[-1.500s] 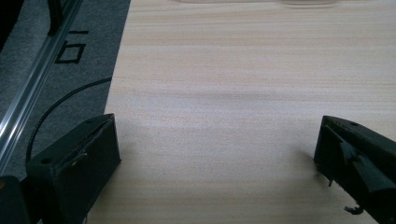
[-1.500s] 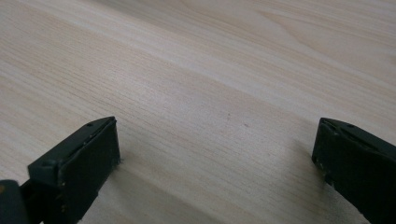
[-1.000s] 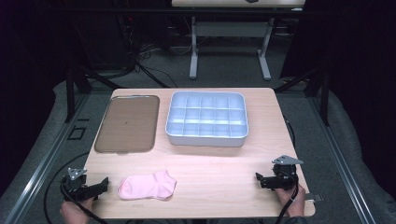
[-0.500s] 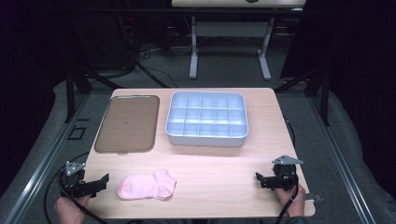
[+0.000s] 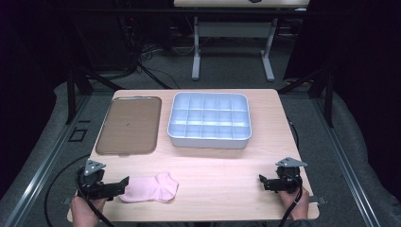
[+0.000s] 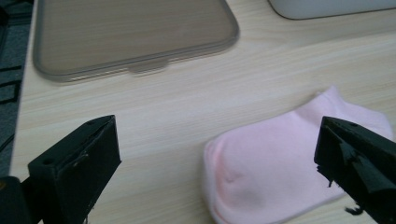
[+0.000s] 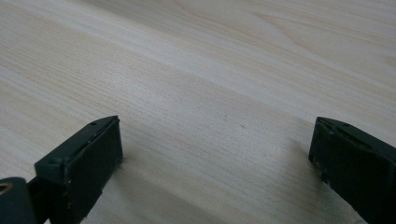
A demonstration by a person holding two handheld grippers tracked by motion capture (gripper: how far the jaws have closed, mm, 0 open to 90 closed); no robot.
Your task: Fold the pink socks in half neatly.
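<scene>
A pink ankle sock (image 5: 150, 188) lies flat near the front left of the wooden table (image 5: 222, 165). My left gripper (image 5: 124, 184) is open and low at the sock's left end. In the left gripper view the sock (image 6: 285, 149) lies between and ahead of the two wide-apart jaws, its rounded end nearest. At the front right, my right gripper (image 5: 261, 179) is open just above bare wood (image 7: 210, 107), with nothing between its jaws.
A brown lid-like tray (image 5: 128, 125) lies at the back left, its front edge (image 6: 135, 70) showing in the left gripper view. A pale blue compartment box (image 5: 210, 120) sits at the back centre. Cables trail from both grippers over the table's front edge.
My left gripper has moved right, closing in on the sock's left end. The right gripper has stayed where it was.
</scene>
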